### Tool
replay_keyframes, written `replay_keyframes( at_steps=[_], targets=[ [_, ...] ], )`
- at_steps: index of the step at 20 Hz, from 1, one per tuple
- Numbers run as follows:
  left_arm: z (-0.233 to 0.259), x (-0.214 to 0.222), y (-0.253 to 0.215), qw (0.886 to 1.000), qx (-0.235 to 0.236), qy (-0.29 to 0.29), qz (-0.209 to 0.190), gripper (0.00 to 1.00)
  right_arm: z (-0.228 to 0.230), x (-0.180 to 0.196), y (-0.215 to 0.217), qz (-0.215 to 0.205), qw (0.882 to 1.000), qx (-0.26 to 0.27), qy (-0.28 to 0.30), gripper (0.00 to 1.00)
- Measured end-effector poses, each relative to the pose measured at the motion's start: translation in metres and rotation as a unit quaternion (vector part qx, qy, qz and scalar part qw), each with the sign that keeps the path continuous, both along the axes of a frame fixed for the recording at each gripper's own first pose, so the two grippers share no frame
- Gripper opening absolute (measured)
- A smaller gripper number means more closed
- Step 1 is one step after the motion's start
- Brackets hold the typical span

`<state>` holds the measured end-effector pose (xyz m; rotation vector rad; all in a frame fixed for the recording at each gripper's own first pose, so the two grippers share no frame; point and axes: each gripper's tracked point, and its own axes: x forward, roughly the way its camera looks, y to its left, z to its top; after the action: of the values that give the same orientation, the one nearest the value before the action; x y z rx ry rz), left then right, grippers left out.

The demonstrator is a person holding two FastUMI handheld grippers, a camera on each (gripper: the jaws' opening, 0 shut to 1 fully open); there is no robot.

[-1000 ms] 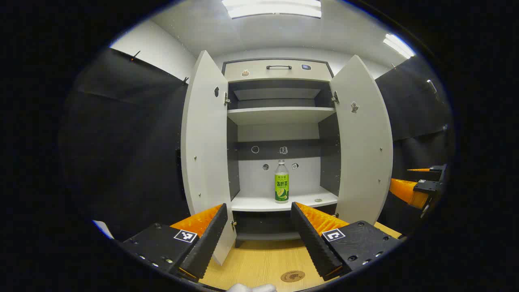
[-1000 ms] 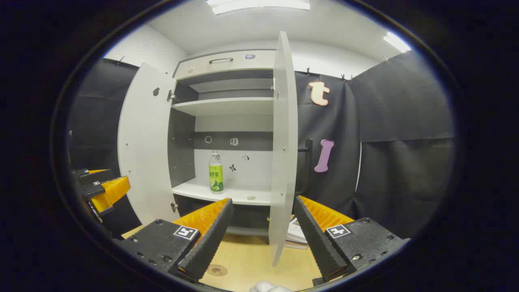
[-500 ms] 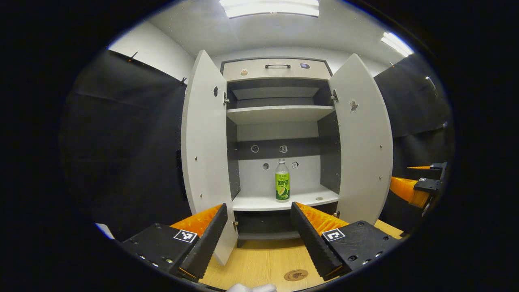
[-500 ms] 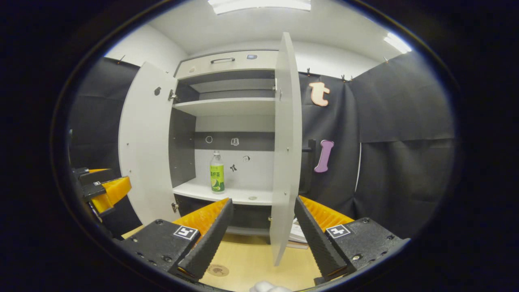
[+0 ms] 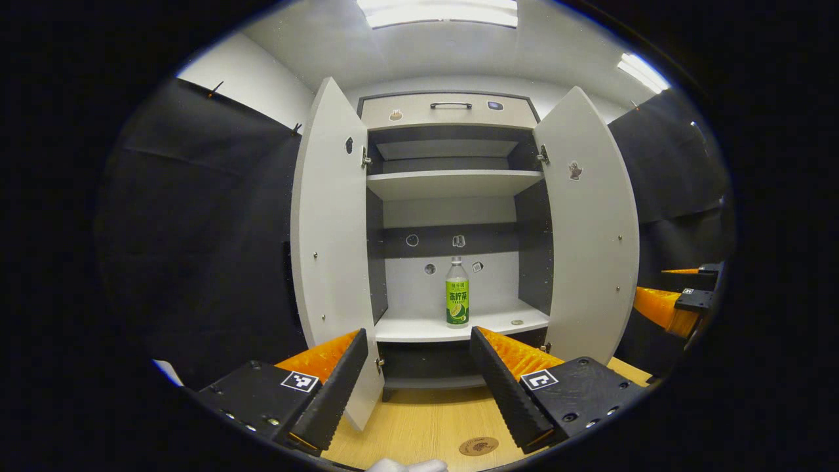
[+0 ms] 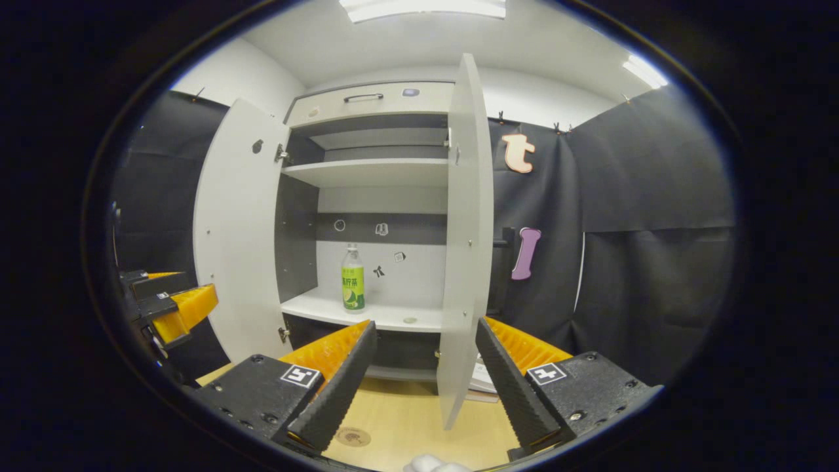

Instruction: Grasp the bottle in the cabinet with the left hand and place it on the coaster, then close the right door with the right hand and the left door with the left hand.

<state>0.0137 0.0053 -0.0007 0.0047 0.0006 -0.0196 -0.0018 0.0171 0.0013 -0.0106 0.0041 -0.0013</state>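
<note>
Wooden tabletop w/ white cabinet, both doors open. Green-labelled bottle stood upright on lower shelf. Round coaster lay on tabletop in front. Left hand-held gripper & right hand-held gripper: fingers spread, holding nothing.

drawer above shelves, handle centred | papers on table | stickers on back wall
</note>
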Motion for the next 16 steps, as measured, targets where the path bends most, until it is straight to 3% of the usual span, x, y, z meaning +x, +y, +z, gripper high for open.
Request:
replay_keyframes(
  at_steps=[6,13,15,16],
  targets=[
    [0.02,0.054,-0.015,0.999,0.002,-0.031,-0.02,0.96,0.003,0.001,0.003,0.003,1.0,-0.006,0.004,0.96],
    [0.033,0.171,-0.053,0.998,0.001,-0.055,-0.044,0.96,0.014,0.001,0.002,-0.017,1.0,-0.022,0.003,0.96],
    [0.026,0.208,-0.065,0.998,0.0,-0.051,-0.048,0.96,0.019,0.004,-0.002,-0.024,0.999,-0.026,0.003,1.0],
    [0.019,0.226,-0.068,0.998,-0.002,-0.043,-0.047,0.96,0.02,0.005,-0.004,-0.028,0.999,-0.029,0.003,0.96]
  ],
)
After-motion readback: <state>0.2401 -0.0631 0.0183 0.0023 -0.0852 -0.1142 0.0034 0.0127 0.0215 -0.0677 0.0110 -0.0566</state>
